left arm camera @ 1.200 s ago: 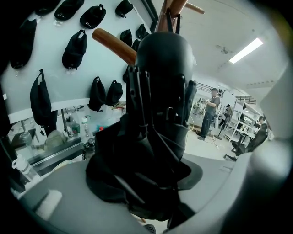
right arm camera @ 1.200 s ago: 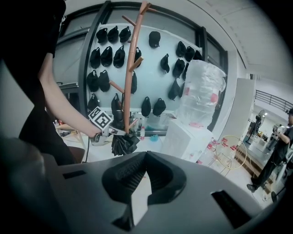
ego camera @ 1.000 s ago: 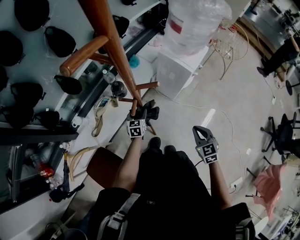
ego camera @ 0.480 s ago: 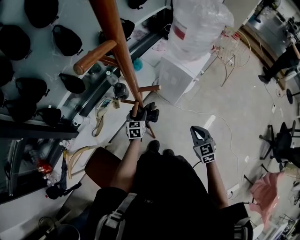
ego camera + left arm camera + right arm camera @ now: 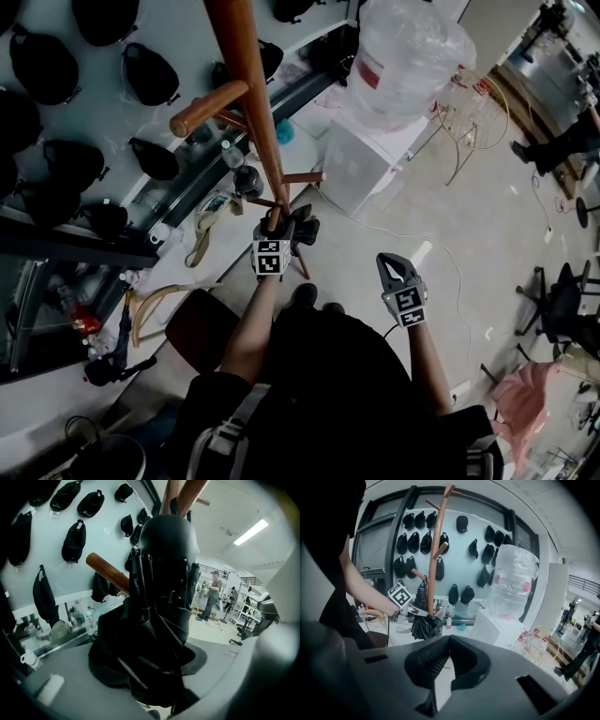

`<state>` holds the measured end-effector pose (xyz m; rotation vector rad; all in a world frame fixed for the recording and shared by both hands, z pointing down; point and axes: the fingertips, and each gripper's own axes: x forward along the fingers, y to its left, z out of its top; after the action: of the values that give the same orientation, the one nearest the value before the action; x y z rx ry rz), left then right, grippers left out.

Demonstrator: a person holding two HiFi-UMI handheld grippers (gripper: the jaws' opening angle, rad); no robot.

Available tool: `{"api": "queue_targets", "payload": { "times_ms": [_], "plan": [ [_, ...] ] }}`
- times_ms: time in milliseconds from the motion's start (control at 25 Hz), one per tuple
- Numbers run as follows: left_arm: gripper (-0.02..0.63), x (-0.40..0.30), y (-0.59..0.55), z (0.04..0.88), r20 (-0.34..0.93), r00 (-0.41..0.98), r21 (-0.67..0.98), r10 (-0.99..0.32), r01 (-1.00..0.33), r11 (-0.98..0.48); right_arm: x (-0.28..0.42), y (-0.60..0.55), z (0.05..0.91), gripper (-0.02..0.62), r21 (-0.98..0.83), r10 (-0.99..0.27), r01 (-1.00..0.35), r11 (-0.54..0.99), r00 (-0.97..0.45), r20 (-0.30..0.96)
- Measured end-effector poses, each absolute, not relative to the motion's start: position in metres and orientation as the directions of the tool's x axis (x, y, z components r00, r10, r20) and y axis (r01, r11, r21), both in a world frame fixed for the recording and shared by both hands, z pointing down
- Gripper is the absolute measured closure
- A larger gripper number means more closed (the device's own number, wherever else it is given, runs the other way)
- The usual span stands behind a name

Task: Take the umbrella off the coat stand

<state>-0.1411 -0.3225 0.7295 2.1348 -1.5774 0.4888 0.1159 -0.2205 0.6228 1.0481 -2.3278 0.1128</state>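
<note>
A folded black umbrella (image 5: 304, 227) sits against the lower pegs of the brown wooden coat stand (image 5: 248, 103). My left gripper (image 5: 292, 228) is shut on it, right beside the pole. In the left gripper view the umbrella (image 5: 159, 611) fills the space between the jaws, with a stand peg (image 5: 105, 571) behind it. The right gripper view shows the umbrella (image 5: 425, 626) bunched under the left gripper (image 5: 412, 612), next to the stand (image 5: 433, 559). My right gripper (image 5: 392, 268) hangs lower right, apart from the stand, shut with nothing in it (image 5: 449, 639).
A water dispenser (image 5: 352, 164) with a large bottle (image 5: 412, 56) stands right of the stand. Black caps (image 5: 47, 66) hang on the wall over a cluttered shelf (image 5: 202, 202). A wooden seat (image 5: 202, 328) is at my left, a wire stool (image 5: 473, 108) further right.
My left gripper has lifted the umbrella slightly along the stand. The right gripper has drifted a little toward the left and up, still shut.
</note>
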Motion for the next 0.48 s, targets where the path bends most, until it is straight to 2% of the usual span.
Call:
{"api": "queue_targets", "payload": {
  "times_ms": [480],
  "plan": [
    [0.374, -0.145, -0.316, 0.706, 0.512, 0.268, 0.133, -0.816, -0.963, -0.233, 0.117, -0.229, 0.618, 0.594, 0.15, -0.635, -0.677, 0.721, -0.558, 0.534]
  ]
}}
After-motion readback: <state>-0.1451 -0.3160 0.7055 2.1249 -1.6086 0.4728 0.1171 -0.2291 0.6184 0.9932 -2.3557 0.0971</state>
